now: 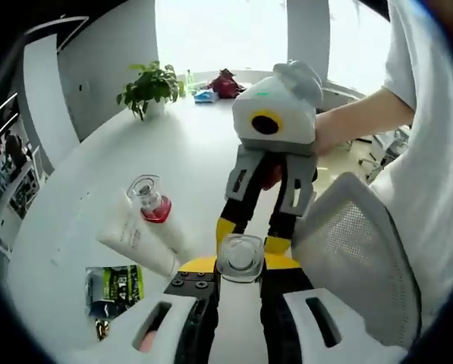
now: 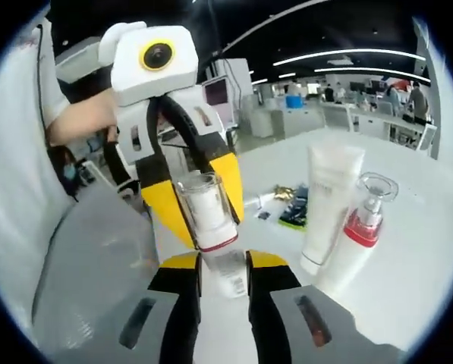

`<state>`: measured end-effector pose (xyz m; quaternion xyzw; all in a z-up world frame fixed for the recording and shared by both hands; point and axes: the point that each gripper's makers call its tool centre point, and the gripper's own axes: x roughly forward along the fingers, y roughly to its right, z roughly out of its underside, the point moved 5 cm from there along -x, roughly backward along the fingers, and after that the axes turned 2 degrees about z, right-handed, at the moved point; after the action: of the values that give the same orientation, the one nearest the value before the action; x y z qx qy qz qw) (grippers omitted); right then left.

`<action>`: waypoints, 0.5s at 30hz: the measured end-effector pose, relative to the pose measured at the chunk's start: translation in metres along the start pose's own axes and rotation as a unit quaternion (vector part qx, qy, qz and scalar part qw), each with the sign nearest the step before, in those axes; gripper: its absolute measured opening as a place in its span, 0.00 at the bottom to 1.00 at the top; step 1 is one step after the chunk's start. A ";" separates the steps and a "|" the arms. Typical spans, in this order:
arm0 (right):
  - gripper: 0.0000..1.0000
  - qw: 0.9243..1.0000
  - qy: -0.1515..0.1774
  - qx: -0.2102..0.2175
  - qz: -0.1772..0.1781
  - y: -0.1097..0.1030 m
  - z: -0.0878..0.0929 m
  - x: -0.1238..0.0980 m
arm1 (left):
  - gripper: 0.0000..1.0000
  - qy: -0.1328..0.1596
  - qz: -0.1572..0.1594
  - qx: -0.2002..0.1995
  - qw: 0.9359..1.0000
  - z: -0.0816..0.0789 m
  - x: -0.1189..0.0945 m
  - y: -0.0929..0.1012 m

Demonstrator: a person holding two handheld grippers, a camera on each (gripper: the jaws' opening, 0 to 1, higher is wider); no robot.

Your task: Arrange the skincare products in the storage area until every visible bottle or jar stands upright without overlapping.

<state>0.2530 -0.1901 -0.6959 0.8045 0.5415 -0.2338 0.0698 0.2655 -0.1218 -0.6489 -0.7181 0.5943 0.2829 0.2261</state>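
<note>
A small white bottle with a clear cap (image 1: pixel 240 256) hangs in the air between both grippers. My left gripper (image 1: pixel 240 263) is shut on its clear cap. My right gripper (image 2: pixel 224 262) is shut on the white body of this bottle (image 2: pixel 203 205). The two grippers face each other: the right gripper (image 1: pixel 251 236) shows ahead in the left gripper view, and the left gripper (image 2: pixel 196 193) ahead in the right gripper view. On the white table (image 1: pixel 188 144) a white tube (image 1: pixel 135 239) (image 2: pixel 328 205) stands beside a red-collared pump bottle (image 1: pixel 152 201) (image 2: pixel 363 227), both upright and close together.
A green sachet (image 1: pixel 116 284) (image 2: pixel 294 205) lies flat on the table near the tube. A potted plant (image 1: pixel 150 87) and small items stand at the far end. A grey mesh chair back (image 1: pixel 355 258) (image 2: pixel 97 265) is close to the grippers, with a person's arm (image 1: pixel 363 117) behind.
</note>
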 end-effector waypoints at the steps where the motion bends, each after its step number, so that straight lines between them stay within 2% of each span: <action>1: 0.23 1.000 -0.003 -0.001 0.004 0.002 0.002 0.000 | 0.24 0.000 0.000 -0.001 1.000 0.001 0.003 -0.002; 6: 0.26 0.999 -0.019 0.018 0.032 0.014 0.018 0.003 | 0.24 -0.013 0.001 0.000 1.000 0.007 0.019 -0.008; 15: 0.26 0.998 -0.023 0.030 0.048 0.028 0.036 0.012 | 0.24 -0.027 -0.005 0.000 1.000 0.012 0.038 -0.017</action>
<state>0.2717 -0.2043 -0.7370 0.8255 0.4936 -0.2648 0.0690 0.2859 -0.1380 -0.6830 -0.7131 0.5844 0.3009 0.2440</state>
